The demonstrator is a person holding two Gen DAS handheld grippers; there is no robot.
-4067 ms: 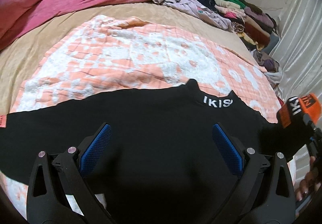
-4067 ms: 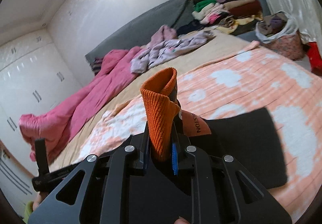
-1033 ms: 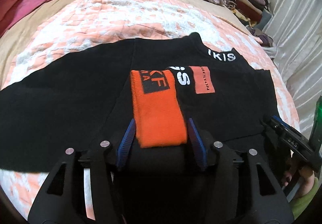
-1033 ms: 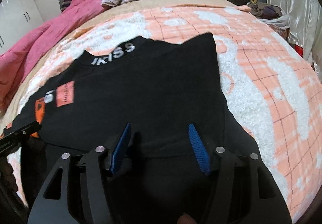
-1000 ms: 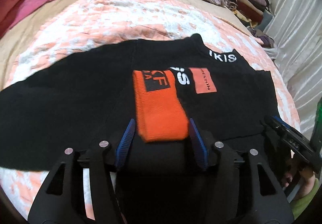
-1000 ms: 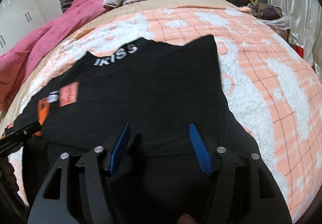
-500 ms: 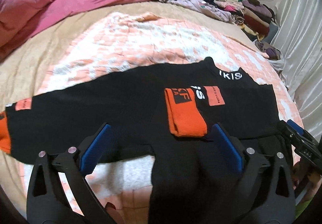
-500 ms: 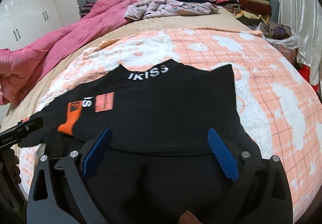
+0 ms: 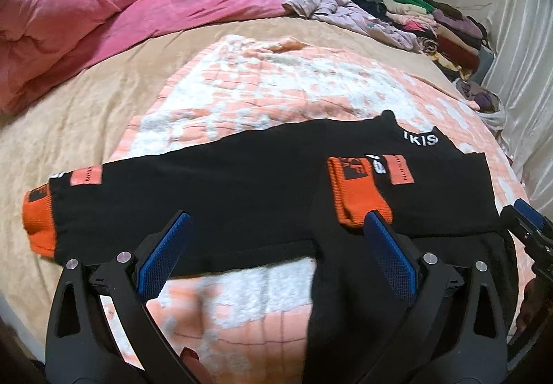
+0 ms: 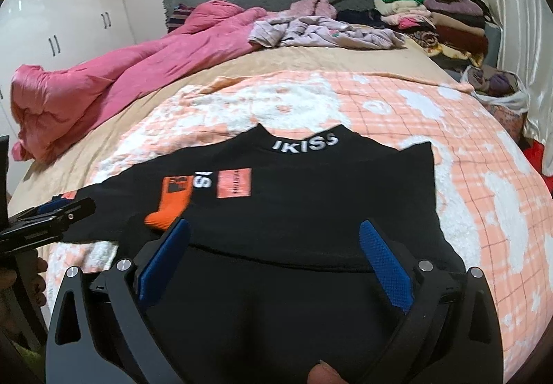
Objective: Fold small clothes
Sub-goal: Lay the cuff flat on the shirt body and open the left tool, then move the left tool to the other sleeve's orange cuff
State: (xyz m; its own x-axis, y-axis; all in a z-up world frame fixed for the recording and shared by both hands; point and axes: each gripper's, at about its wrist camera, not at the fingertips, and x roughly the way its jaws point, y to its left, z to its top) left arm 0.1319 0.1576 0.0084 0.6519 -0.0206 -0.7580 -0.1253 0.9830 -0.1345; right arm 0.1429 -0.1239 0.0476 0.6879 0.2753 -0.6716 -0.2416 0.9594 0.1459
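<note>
Left wrist view: the left gripper (image 9: 276, 228) hangs above the near edge of a black sweater (image 9: 242, 190), its 2 blue-padded jaws spread wide with nothing between them. These jaws have just been opening. The sweater lies flat on a peach and white blanket (image 9: 276, 87) spread over the bed (image 9: 86, 107). Its right sleeve is folded across the chest, so the orange cuff (image 9: 356, 197) rests on the black body, just beyond the right blue pad. The left sleeve stretches out to the left, ending in a second orange cuff (image 9: 39, 221) on the tan bedcover. White letters mark the collar (image 9: 420, 138) at the far right. The right gripper (image 9: 528, 218) shows at the right edge.

Right wrist view: the right gripper (image 10: 274, 239) is also wide open and empty, its jaws having just been opening, held over the sweater's (image 10: 328, 194) near hem. The collar (image 10: 304, 144) lies at the far side, and the folded cuff (image 10: 169, 204) sits to the left of the chest. The left gripper (image 10: 52, 211) enters from the left edge. A pink duvet (image 10: 121, 73) lies bunched at the far left, loose lilac garments (image 10: 311, 28) at the far middle, and a stack of folded clothes (image 10: 432, 18) at the far right.
</note>
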